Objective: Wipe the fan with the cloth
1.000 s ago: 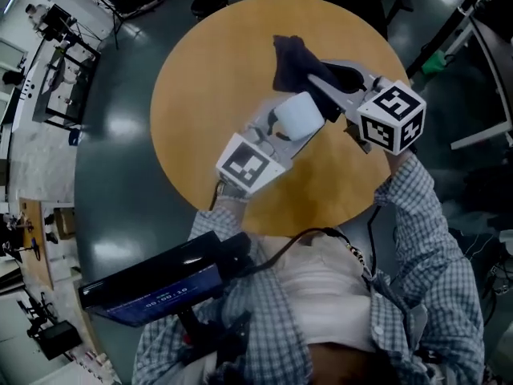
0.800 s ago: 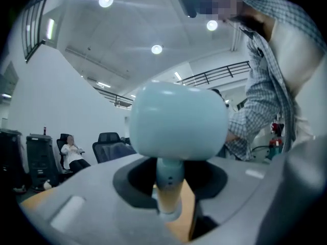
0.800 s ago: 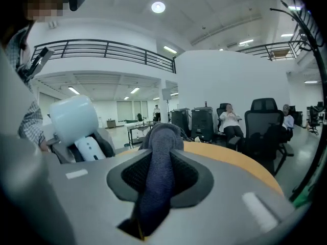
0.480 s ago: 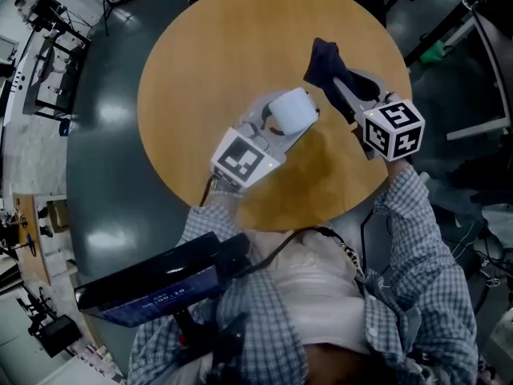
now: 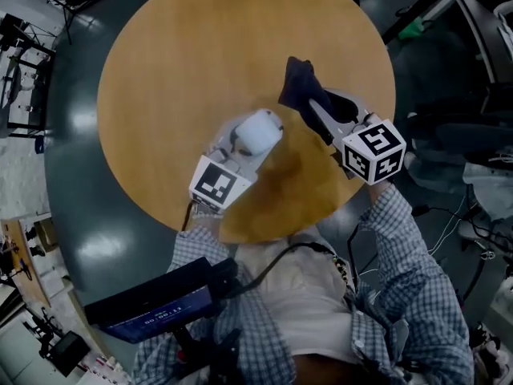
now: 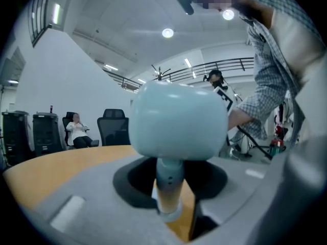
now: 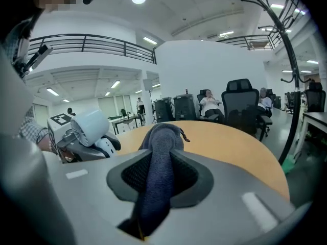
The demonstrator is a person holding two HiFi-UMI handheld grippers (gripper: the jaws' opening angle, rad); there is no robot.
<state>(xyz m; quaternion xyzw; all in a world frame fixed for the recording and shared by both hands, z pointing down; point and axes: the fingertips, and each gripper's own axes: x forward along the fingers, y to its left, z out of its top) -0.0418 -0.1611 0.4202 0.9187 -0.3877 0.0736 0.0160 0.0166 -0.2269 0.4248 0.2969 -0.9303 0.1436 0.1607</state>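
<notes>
The left gripper (image 5: 239,146) pinches the small fan (image 5: 258,131) by its stem near the table's (image 5: 184,46) near edge, while the right gripper (image 5: 318,112) clamps the dark cloth (image 5: 298,83) just beside it, so the wiping looks about to begin, and next the cloth must meet the fan's head.

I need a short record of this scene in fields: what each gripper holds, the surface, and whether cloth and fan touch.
left gripper: shut on the fan, at its handle
right gripper: shut on the cloth
fan: pale, rounded head
cloth: dark blue, bunched
table: round, wooden
contact: none; cloth and fan apart
</notes>
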